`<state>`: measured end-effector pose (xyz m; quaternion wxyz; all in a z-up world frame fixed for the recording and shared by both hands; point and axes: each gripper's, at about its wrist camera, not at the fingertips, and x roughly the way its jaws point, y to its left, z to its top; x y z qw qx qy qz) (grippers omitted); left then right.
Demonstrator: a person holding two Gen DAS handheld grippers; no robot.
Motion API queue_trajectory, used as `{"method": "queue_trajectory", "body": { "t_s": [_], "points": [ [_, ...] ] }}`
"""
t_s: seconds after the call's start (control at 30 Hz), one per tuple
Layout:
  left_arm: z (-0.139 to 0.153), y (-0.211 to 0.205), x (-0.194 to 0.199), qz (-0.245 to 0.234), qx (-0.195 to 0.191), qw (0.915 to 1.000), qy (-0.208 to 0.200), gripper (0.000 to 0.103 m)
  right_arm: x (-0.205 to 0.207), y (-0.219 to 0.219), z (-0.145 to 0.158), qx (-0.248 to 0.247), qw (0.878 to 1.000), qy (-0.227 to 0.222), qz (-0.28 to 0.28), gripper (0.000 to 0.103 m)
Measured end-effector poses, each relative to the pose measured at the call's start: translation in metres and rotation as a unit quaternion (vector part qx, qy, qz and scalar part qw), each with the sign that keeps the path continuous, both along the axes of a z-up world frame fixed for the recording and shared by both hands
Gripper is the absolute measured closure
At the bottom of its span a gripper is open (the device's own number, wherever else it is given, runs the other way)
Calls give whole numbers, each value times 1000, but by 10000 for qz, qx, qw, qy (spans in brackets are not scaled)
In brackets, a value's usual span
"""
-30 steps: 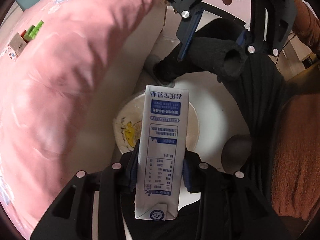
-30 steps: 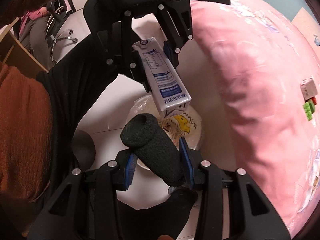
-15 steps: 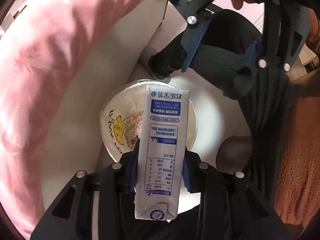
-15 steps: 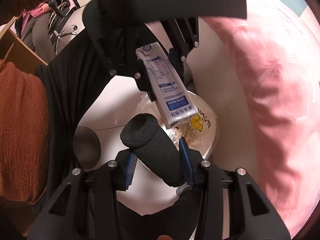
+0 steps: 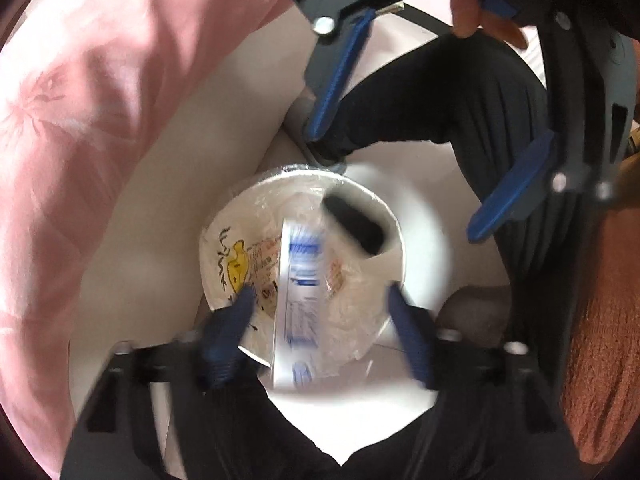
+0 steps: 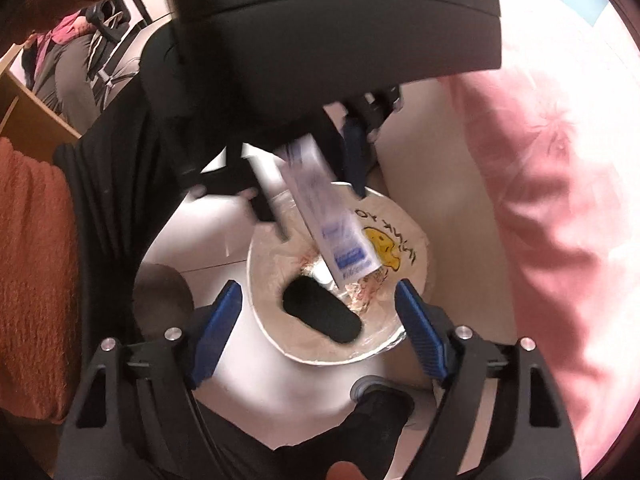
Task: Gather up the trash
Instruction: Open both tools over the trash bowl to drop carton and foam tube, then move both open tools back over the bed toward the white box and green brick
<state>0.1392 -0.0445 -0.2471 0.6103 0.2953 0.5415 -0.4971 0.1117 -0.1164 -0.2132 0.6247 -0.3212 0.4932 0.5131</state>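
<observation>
Opening since before, both grippers' jaws release carton [image 5: 300, 280] and black roll [image 6: 320, 312].

Showing here are 2 grippers, left [image 5: 320, 312] and right [image 6: 320, 312], 1 white bin [image 6: 260, 304], 1 blurred milk carton [image 5: 298, 300], 1 black foam roll [image 6: 320, 314], 1 pink quilt [image 5: 80, 120] and 1 orange sleeve [image 6: 32, 260]

No print can be read. The milk carton [image 5: 298, 280] above the round white bin [image 5: 394, 220] carries blue panels and fine text, all smeared by blur. A wrapper [image 6: 386, 248] inside the bin shows a yellow cartoon figure beside black script, illegible.
</observation>
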Motion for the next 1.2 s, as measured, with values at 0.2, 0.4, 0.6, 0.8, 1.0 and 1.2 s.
{"method": "queue_trajectory", "body": {
  "t_s": [0.2, 0.4, 0.6, 0.8, 1.0, 1.2],
  "points": [
    [1, -3, -1, 3, -11, 10000, -92, 17, -3, 1, -5, -51, 10000, 45, 17, 14],
    [1, -5, -2, -18, 2, 10000, -57, 10, -1, -3, -2, -15, 9999, 122, -34, 8],
    [6, -10, -6, -81, 35, 9999, -135, 10, 3, -9, 6, -28, 9999, 64, -127, 8],
    [16, -12, -5, -99, 41, 9995, -293, 10, 7, -19, 19, -40, 9996, -89, -262, 8],
    [26, -13, -3, -85, 77, 9991, -407, 10, 8, -25, 30, -59, 9992, -197, -344, 8],
    [39, -14, -1, -44, 42, 9985, -540, 10, 12, -31, 39, -75, 9983, -326, -485, 8]
  ]
}}
